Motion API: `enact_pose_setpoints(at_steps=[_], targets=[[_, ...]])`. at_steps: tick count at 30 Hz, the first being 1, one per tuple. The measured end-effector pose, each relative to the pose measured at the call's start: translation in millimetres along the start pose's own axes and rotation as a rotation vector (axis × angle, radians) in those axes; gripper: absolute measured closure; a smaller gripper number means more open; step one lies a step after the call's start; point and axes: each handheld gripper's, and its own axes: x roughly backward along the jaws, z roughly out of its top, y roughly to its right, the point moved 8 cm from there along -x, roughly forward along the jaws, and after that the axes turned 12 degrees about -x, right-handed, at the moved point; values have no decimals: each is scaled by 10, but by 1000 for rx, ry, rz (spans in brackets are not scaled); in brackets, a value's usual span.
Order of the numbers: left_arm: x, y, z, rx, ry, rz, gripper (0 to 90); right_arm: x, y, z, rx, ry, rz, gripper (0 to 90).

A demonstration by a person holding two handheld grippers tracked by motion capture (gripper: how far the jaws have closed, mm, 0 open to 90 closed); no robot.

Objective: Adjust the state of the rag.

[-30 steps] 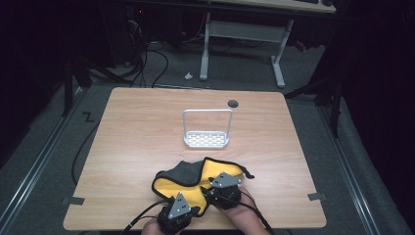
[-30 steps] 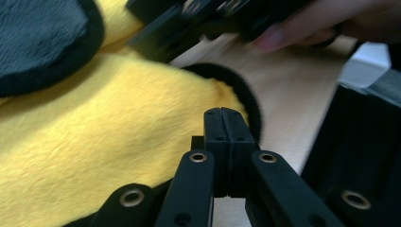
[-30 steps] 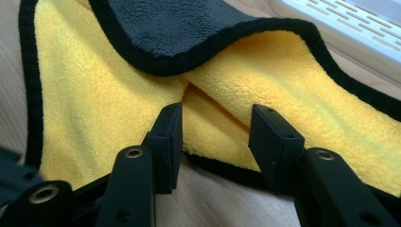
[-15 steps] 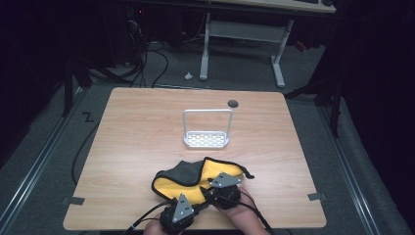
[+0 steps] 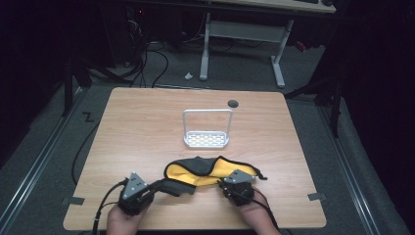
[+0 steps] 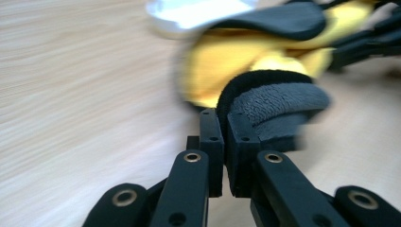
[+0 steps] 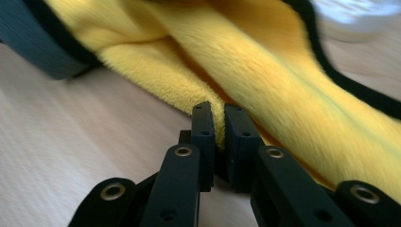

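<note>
A cloth (image 5: 195,174), yellow inside and dark grey outside with black trim, lies stretched across the front of the wooden table (image 5: 147,127). My left gripper (image 5: 154,186) is at the cloth's left end. In the left gripper view, my left gripper (image 6: 224,124) is shut on the cloth's dark grey edge (image 6: 279,104). My right gripper (image 5: 229,181) is at the cloth's right part. Its jaws have just been closing, and in the right gripper view my right gripper (image 7: 220,120) pinches a fold of the yellow cloth (image 7: 265,61).
A small white rack (image 5: 206,139) with a tall wire handle stands mid-table behind the cloth. The rack (image 6: 189,14) is blurred at the top of the left gripper view. A round cable hole (image 5: 233,103) sits near the far edge. Table legs and cables lie beyond.
My left gripper has swung out to the left with the dark grey end, drawing the bunched cloth out wider. My right gripper has shifted a little to the right.
</note>
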Motion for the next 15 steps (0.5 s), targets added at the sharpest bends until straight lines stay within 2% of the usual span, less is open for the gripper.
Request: enact_pose_setpoints(at_steps=[2,7,12,13,15], targets=[[26,-108,-27,22,1,21,864,59,111,13,-20,18,-20,844],[48,-170,-52,13,-13,36,864,212,557,26,-103,53,-132,852],[10,-71,-34,-14,-17,8,864,327,895,19,-208,86,-179,851],[-5,-36,-35,-43,-27,11,864,337,929,11,-219,88,-184,849],[-17,-1,-31,-69,-35,14,863,355,1002,-11,-240,91,-193,848]])
